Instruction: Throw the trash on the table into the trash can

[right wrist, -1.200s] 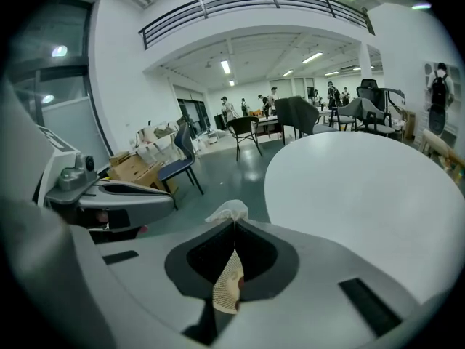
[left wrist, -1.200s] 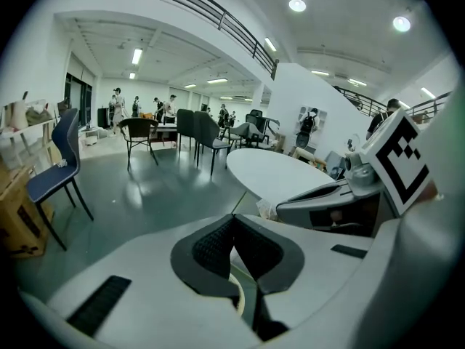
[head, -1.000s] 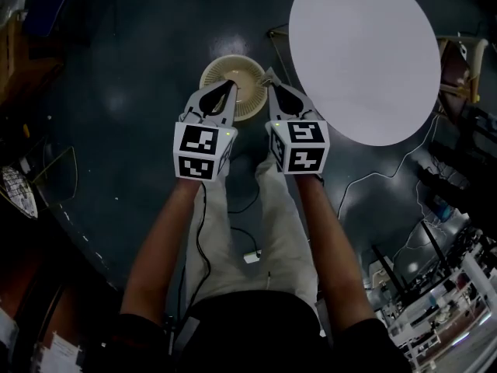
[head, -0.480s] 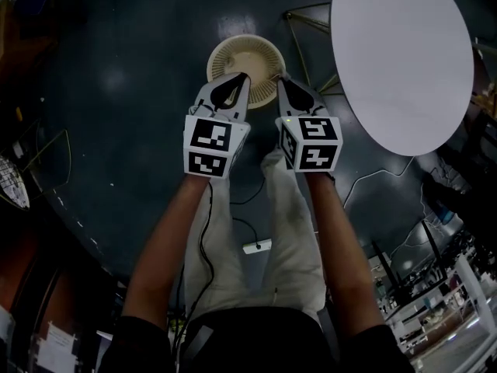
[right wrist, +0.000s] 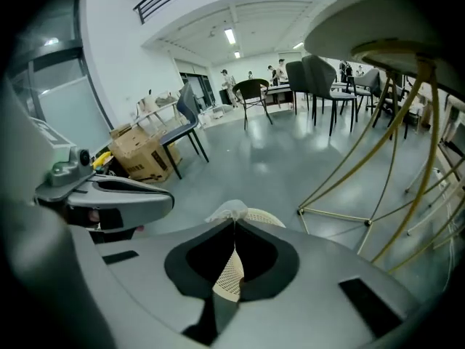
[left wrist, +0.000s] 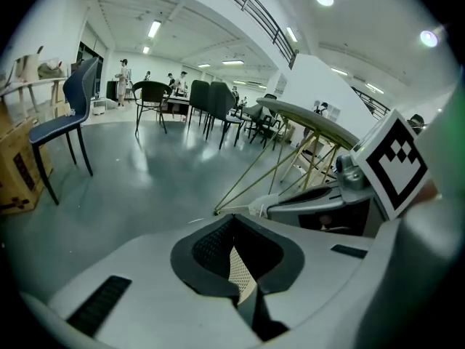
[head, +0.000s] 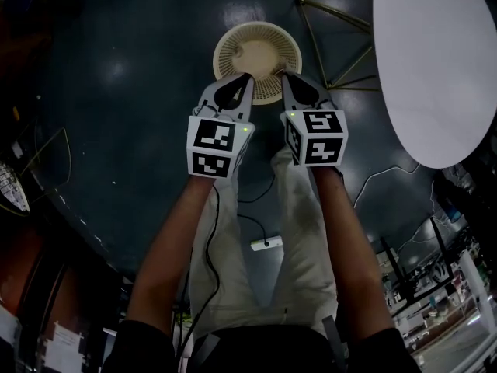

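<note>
You are holding both claws low over the cream round perforated plastic trash can [head: 223, 53], which is standing on the dark glossy floor [head: 116, 130] beside the white oval table [head: 435, 68]. Your right claw [right wrist: 234, 222] is clenched on what looks like a white crumpled tissue scrap [right wrist: 229, 210], pinching it at the very tips. The scrap is sitting just over the can's near rim, not yet inside. Your left claw [left wrist: 234, 218] is clenched too, with nothing in it and only the can's mesh showing through the gap. For the drop, I'd say you are needing to carry the right tips further in over the can's mouth before letting go. A release at the rim is likely sending so light a piece down the outside. Be opening wide, and be giving a small shake if it is clinging to a pad. The left claw is hanging just beside the right, so be holding it off the falling piece. The scrap is looking thin, soft and wrinkled, poking up a little above the tips. Something pale is lying in the can's bottom; I cannot tell what.
</note>
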